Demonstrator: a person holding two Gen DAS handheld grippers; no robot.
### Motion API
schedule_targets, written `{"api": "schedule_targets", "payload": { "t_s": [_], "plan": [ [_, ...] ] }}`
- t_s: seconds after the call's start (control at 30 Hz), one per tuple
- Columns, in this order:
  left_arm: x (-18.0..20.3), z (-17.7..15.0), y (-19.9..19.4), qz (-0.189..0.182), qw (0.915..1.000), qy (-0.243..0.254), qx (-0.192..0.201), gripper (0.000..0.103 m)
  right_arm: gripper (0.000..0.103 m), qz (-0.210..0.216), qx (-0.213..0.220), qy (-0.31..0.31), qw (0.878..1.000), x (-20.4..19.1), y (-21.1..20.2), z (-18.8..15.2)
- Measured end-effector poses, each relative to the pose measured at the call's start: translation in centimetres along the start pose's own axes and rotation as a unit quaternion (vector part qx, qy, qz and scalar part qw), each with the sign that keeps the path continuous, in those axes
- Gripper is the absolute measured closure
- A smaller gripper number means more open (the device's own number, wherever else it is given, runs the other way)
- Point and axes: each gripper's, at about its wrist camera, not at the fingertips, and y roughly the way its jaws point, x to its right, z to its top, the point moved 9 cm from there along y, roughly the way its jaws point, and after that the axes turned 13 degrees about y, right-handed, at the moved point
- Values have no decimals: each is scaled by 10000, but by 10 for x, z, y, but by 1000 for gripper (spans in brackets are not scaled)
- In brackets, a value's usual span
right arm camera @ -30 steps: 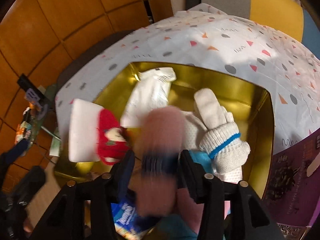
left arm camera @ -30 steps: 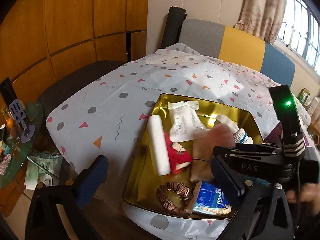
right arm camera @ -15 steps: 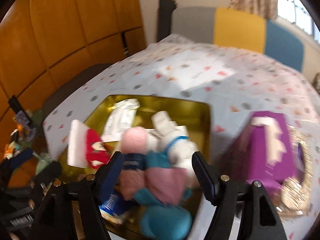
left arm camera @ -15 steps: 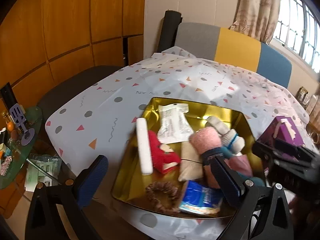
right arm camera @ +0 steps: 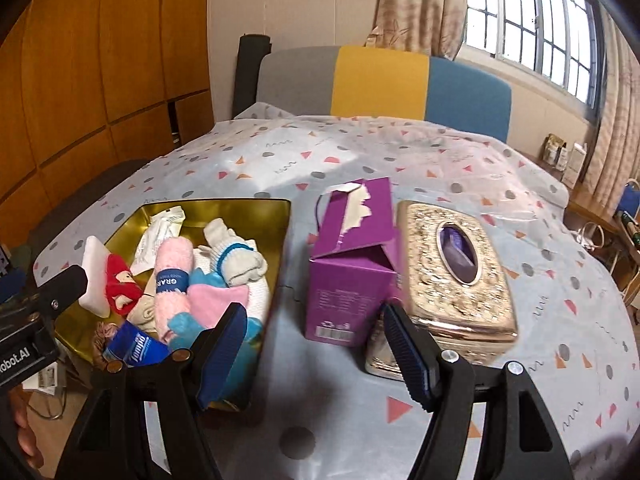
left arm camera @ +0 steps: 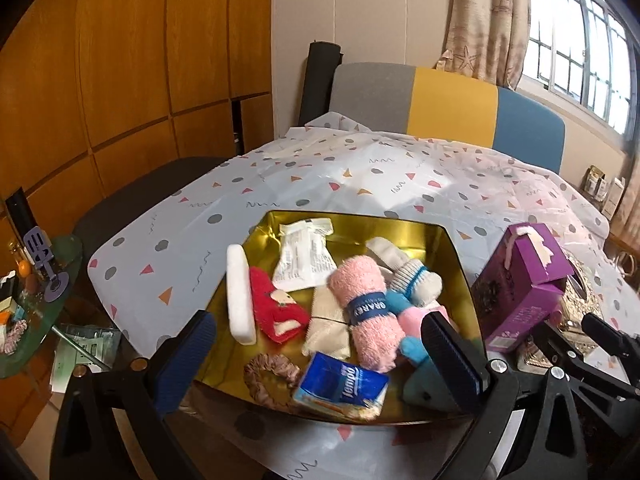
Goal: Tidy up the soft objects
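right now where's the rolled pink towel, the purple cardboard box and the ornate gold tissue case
rolled pink towel [left arm camera: 362, 280], left wrist view, fluffy upper end
purple cardboard box [right arm camera: 346, 294], right wrist view, front face
ornate gold tissue case [right arm camera: 488, 292], right wrist view, embossed lid

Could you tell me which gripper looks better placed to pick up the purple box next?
Right. The right gripper faces the purple box with open, empty jaws; the left gripper points into the gold tray.

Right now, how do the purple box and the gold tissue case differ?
The purple box stands upright with its torn lid flap open; the gold tissue case lies flat and closed, with an oval slot on top. The box is plain; the case is embossed and shiny. Both sit side by side on the tablecloth.
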Motion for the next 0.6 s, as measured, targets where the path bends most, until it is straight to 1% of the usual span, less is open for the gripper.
{"api": "schedule_targets", "payload": {
  "t_s": [0.17,0.27,0.6],
  "plan": [
    [8,-4,-3,56,9999,108,-21,0,31,-72,87,120,9999,10,-5,1],
    [11,-4,-4,21,9999,118,2,0,31,-90,108,177,9997,15,-7,1],
    [14,-4,-4,-46,9999,108,8,0,31,-92,93,207,9997,17,-7,-3]
  ]
}}
